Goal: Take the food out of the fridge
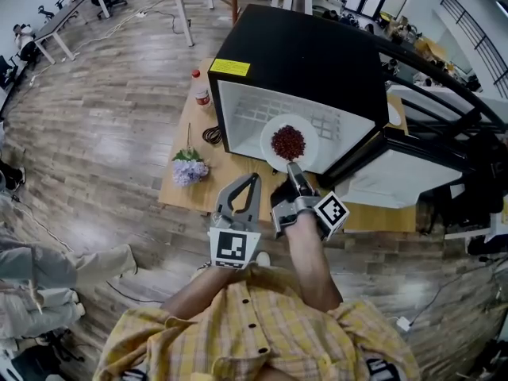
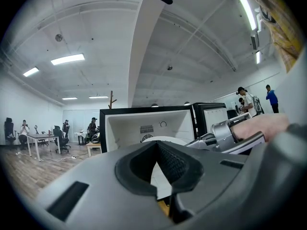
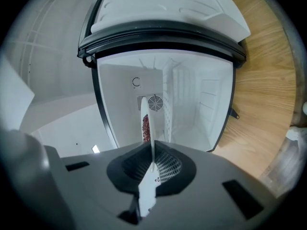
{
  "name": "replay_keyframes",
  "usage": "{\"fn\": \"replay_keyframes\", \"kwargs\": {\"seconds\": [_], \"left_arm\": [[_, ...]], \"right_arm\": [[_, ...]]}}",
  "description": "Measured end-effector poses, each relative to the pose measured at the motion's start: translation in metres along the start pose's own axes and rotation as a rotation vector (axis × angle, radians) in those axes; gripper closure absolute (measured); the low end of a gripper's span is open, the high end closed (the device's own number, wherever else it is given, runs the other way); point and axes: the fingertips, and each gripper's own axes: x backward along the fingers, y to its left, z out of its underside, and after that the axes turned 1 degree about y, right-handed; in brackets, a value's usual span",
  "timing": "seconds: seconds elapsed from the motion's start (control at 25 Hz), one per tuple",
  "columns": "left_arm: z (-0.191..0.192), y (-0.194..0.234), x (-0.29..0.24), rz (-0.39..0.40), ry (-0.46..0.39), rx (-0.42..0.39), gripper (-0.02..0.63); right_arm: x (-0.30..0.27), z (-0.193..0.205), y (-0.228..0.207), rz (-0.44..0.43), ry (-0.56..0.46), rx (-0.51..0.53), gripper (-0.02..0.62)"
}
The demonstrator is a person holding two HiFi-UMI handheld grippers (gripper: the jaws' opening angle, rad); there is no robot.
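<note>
Left gripper: held low in front of the person's yellow plaid shirt and pointing up toward the fridge. Its fingers meet at the tips, with nothing between them. It hangs over the table, just left of the right gripper and apart from the plate.

Right gripper: carried on a bare forearm that runs forward from the shirt. It is clamped on the near rim of the white plate. In the right gripper view the plate appears edge-on between the pads, with the white fridge interior behind it.

Location of the task item: the red food sits heaped at the plate's centre. The plate is held at the fridge's open front. Whether its far rim lies inside the compartment cannot be determined.

Count, left to right:
- 1 purple flower, lying on the table
- 1 red-capped bottle, upright beside the fridge
- 1 coiled black cable
- 2 grippers
- 1 plate
- 1 black fridge
- 1 fridge door, swung open to the right
</note>
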Motion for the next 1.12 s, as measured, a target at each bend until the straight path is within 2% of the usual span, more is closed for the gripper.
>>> {"fn": "replay_keyframes", "kwargs": {"seconds": [0.56, 1.12], "left_arm": [[-0.009, -0.012, 0.025, -0.027, -0.021, 0.010, 0.600], [-0.007, -0.013, 0.051, -0.056, -0.018, 0.026, 0.600]], "right_arm": [[0.044, 0.031, 0.018, -0.038, 0.075, 0.036, 0.580], [0.072, 0.056, 0.009, -0.010, 0.124, 0.019, 0.581]]}}
